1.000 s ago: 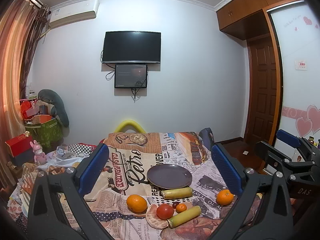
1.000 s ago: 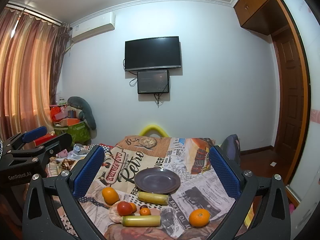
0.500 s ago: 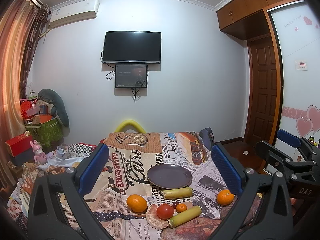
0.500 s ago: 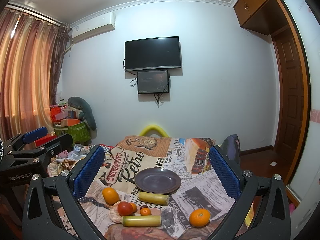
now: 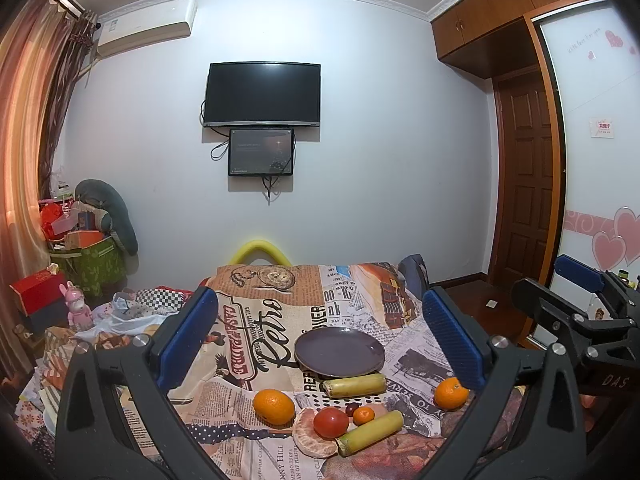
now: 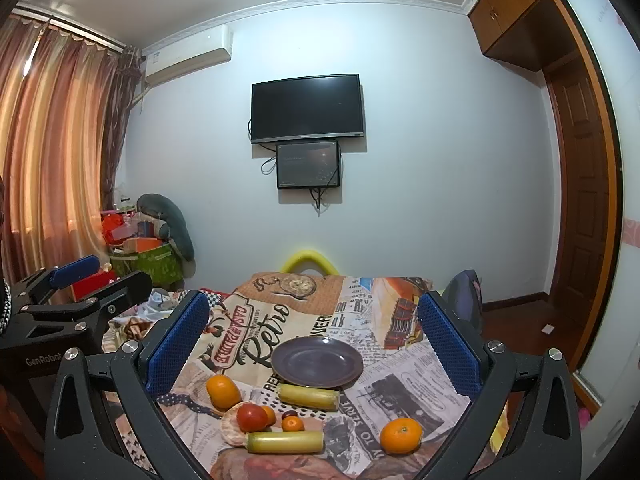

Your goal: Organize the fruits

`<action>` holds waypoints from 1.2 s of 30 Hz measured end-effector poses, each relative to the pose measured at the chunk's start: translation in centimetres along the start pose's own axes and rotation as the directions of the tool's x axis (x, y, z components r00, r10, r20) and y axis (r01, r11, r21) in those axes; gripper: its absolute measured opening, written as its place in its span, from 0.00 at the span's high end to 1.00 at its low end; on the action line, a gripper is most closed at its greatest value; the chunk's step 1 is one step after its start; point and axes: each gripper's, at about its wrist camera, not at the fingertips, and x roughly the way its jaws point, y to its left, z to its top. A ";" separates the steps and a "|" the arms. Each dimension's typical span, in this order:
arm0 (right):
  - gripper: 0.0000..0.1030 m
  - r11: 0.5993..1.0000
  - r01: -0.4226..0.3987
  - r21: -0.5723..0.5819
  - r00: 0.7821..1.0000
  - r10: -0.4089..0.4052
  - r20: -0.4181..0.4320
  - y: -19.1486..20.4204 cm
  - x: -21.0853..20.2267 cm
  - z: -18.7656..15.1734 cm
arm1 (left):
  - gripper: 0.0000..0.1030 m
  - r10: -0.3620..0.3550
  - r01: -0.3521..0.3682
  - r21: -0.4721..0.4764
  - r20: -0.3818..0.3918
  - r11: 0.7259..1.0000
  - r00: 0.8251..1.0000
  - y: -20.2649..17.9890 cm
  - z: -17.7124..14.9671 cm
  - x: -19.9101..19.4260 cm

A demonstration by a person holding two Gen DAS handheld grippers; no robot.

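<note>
Nothing sorted yet — plate bare.
Both grippers, left and right, hang with fingers apart, holding nothing; oranges, tomato, and sugarcane pieces lie scattered on the surface.

Oranges, tomato, seemingly sugarcane pieces beside empty plate.

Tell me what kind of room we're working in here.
Probably a home bedroom: a wall-mounted TV, an air conditioner, curtains and a wardrobe with heart stickers. The fruit lies on a newspaper-print cloth.
</note>
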 end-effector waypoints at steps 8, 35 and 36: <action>0.00 1.000 0.008 0.011 0.997 -0.007 -0.081 -1.2 2.0 -0.9 | 0.00 0.007 -0.007 -0.008 -0.029 1.000 1.000 0.9 -0.6 1.7; 0.38 0.981 0.195 -0.001 0.788 -0.157 -0.595 -10.7 10.5 -11.9 | 0.21 0.024 -0.045 -0.028 -0.526 0.999 0.850 8.2 -12.3 16.7; 0.38 0.981 0.193 -0.002 0.779 -0.154 -0.608 -10.9 10.7 -12.3 | 0.21 0.022 -0.045 -0.030 -0.539 0.999 0.842 8.3 -12.7 17.0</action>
